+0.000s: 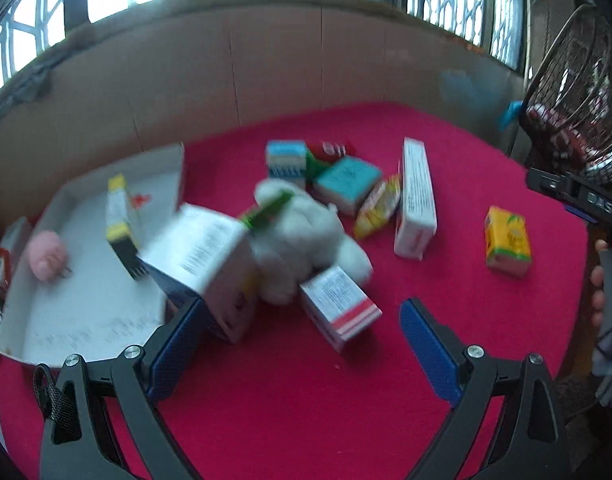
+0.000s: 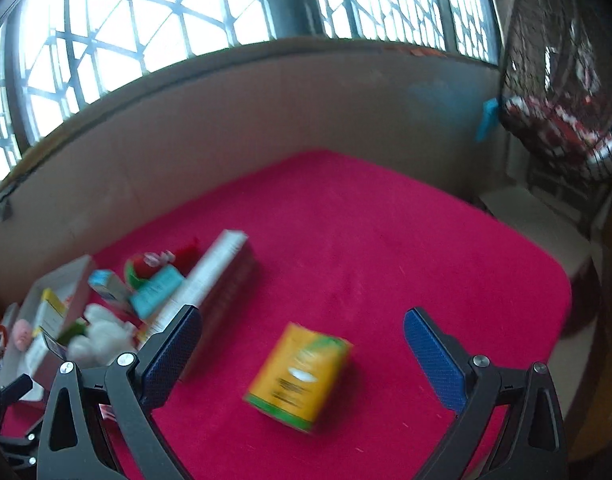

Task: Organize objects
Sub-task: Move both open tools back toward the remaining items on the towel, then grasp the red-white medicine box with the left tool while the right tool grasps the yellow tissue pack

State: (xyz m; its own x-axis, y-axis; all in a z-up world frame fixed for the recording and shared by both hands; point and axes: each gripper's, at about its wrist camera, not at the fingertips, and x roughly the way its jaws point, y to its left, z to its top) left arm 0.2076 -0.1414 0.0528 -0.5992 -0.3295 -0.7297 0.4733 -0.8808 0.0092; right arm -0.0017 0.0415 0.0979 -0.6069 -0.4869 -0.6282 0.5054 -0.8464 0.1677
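My left gripper (image 1: 302,316) is open and empty above the red cloth. A white and blue box (image 1: 204,264) leans by its left finger; whether they touch is unclear. A white plush toy (image 1: 306,236) and a red-striped white box (image 1: 339,306) lie just ahead. A shallow white cardboard tray (image 1: 86,312) at the left holds a pink fluffy ball (image 1: 46,254) and a yellow-topped box (image 1: 122,220). My right gripper (image 2: 304,332) is open, with a yellow carton (image 2: 300,374) lying between its fingers, untouched. That carton also shows in the left wrist view (image 1: 507,240).
A teal box (image 1: 345,184), a blue-white box (image 1: 286,162), a yellow snack packet (image 1: 377,206), a long white box (image 1: 415,196) and a red item (image 1: 329,148) lie mid-cloth. A cardboard wall (image 1: 266,72) rings the back. A wire fan (image 1: 573,92) stands at the right.
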